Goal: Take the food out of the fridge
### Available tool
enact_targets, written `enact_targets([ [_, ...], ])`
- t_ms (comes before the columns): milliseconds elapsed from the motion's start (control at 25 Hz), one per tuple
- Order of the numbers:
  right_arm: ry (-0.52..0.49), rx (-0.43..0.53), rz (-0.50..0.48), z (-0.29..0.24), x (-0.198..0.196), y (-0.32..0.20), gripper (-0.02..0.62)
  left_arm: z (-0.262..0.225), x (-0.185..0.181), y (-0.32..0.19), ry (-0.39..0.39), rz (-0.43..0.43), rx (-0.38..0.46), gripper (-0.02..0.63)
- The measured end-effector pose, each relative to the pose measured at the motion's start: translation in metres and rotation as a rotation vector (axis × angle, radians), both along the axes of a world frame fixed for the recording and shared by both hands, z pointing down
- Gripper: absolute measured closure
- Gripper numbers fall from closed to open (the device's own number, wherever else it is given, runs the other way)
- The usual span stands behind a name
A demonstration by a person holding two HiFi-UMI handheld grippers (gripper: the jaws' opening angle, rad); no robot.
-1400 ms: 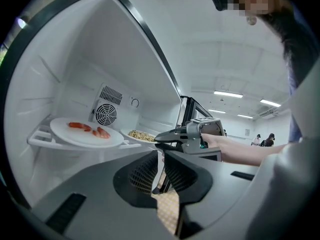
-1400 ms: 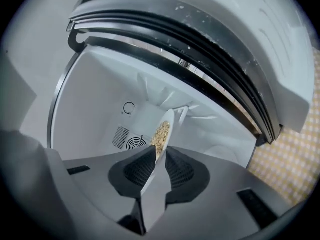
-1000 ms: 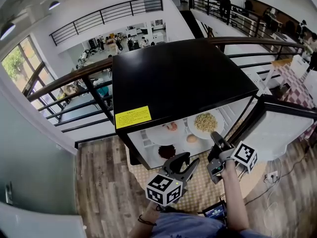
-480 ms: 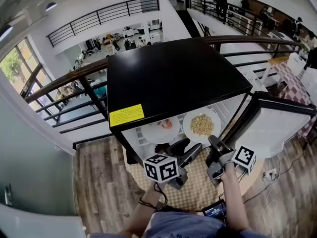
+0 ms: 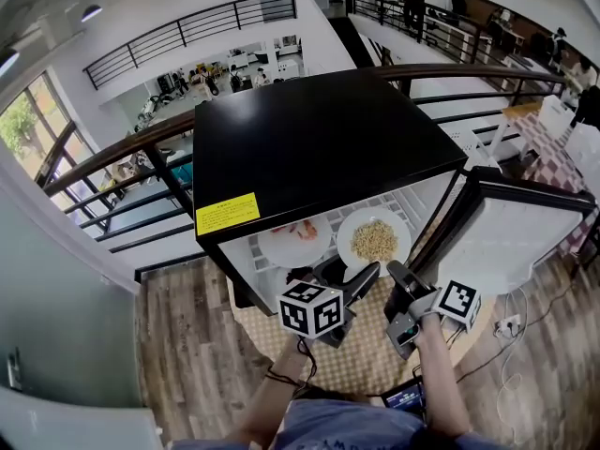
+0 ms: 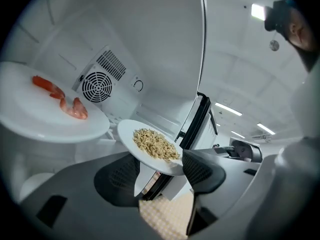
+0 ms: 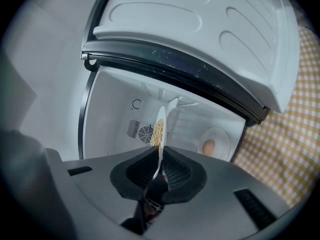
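Now the right gripper [image 7: 161, 156] clamps the grain plate [image 7: 161, 121] by its rim at the fridge [image 5: 319, 148] mouth; the left gripper [image 6: 159, 171] has just been opening its jaws wide, pads pressing nothing. The shrimp plate [image 6: 30, 121] on the left and the egg [image 7: 209, 146] are not yet out

The left gripper [image 6: 159, 173] has just opened wide, and the right gripper [image 7: 160, 159] has clamped the plate [image 6: 126, 130].

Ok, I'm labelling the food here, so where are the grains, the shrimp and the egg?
grains [image 5: 373, 239], head view, middle of the pile.
shrimp [image 6: 76, 109], left gripper view, body of the pinker piece.
egg [image 7: 209, 146], right gripper view, centre of its shell.
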State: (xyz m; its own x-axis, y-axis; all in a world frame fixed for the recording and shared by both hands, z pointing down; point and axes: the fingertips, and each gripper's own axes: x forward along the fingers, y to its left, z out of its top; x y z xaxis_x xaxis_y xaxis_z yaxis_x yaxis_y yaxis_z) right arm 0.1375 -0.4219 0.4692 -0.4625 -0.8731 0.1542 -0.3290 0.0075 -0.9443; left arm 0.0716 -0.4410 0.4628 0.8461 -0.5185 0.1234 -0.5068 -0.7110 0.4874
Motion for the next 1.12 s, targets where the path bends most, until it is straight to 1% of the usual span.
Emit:
enact_targets([
  [200, 0.037, 0.028, -0.046, -0.002, -0.006, 0.014, 0.560, 0.002, -0.006, 0.016, 0.018, -0.027, -0.005, 0.341],
  [440, 0.030, 0.047, -0.089, 0.001, -0.012, 0.038, 0.560, 0.003, -0.011, 0.042, -0.013, -0.049, 0.011, 0.341],
  [640, 0.082, 0.071, -0.129, 0.002, -0.012, 0.058, 0.554, 0.006, -0.011, 0.064, -0.017, -0.068, 0.000, 0.341],
  [720, 0.093, 0.074, -0.141, 0.002, -0.012, 0.068, 0.552, 0.007, -0.011, 0.074, -0.016, -0.077, -0.005, 0.341],
  [920, 0.073, 0.083, -0.172, 0.000, -0.012, 0.096, 0.552, 0.006, -0.009, 0.104, -0.019, -0.100, -0.009, 0.341],
  [1120, 0.096, 0.068, -0.182, 0.004, -0.002, 0.129, 0.552, 0.007, -0.003, 0.136, -0.021, -0.124, -0.016, 0.341],
])
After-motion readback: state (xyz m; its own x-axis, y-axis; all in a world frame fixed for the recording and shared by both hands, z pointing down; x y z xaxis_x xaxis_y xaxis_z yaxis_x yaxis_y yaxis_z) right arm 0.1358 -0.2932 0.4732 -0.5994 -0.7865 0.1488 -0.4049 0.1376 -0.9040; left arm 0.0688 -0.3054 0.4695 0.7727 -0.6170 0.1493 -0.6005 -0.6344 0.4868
